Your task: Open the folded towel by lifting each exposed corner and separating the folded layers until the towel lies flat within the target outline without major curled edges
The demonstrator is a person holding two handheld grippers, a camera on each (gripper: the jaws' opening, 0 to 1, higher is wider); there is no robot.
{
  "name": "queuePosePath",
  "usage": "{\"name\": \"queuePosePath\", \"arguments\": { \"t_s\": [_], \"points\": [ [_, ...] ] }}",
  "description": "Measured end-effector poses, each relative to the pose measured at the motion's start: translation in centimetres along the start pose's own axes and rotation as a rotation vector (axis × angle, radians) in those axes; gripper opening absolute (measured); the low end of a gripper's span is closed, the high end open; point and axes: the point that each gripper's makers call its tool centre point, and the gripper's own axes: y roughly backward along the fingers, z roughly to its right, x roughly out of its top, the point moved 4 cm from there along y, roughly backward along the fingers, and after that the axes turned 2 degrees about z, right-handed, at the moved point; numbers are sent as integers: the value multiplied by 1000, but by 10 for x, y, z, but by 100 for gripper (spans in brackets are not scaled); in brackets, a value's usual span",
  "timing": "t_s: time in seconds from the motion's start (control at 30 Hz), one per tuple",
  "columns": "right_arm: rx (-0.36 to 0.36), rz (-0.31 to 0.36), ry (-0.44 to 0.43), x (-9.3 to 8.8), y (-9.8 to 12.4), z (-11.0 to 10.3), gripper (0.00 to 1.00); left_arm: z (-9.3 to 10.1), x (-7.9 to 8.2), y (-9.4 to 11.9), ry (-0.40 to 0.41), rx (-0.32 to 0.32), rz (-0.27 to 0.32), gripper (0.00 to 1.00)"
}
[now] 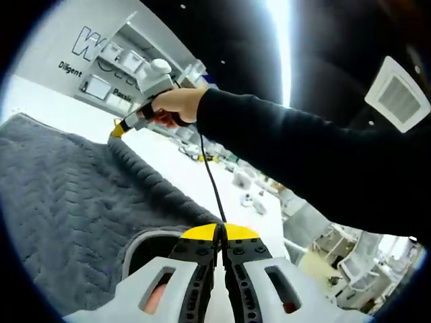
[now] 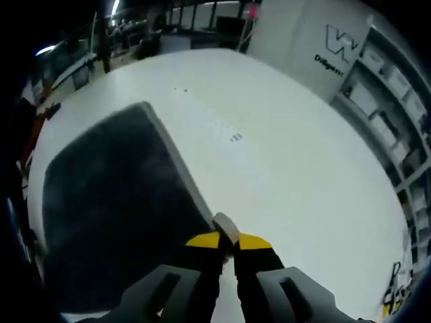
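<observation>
The white table [image 2: 283, 155] is the biggest thing here, and the grey towel [image 1: 60, 215] covers much of its near part; in the left gripper view its herringbone weave spreads wide, in the right gripper view it reads as a dark sheet with a pale hem running up to the tips. Both grippers are clenched on the towel's edge: the left gripper [image 1: 221, 232] has its yellow-tipped jaws pressed together with the cloth coming in between them, and the right gripper [image 2: 227, 237] pinches a small pale corner of hem. In the left gripper view the right gripper also appears at the far end of the same edge, held in a person's hand [image 1: 176, 104] at the end of a black sleeve [image 1: 303, 155], a black cable [image 1: 210, 178] trailing down from it. The edge seems stretched between the two grips and raised off the table. The risk I judge greatest is a slip: either bite looks shallow, so a sideways pull could free one corner and let that side fall back curled or folded. Uneven pulling could also lay the towel skewed to its target outline, which I cannot make out. Behind, wall shelves [image 1: 118, 67] hold pale storage bins [image 1: 131, 60]; their contents cannot be told.
</observation>
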Motion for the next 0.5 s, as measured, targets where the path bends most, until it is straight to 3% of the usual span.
{"name": "queuePosePath", "arguments": {
  "t_s": [0.5],
  "points": [
    [-6, 35, 8, -11, -7, 6, 2, -2, -11, -14, -15, 2, -27, 1]
  ]
}}
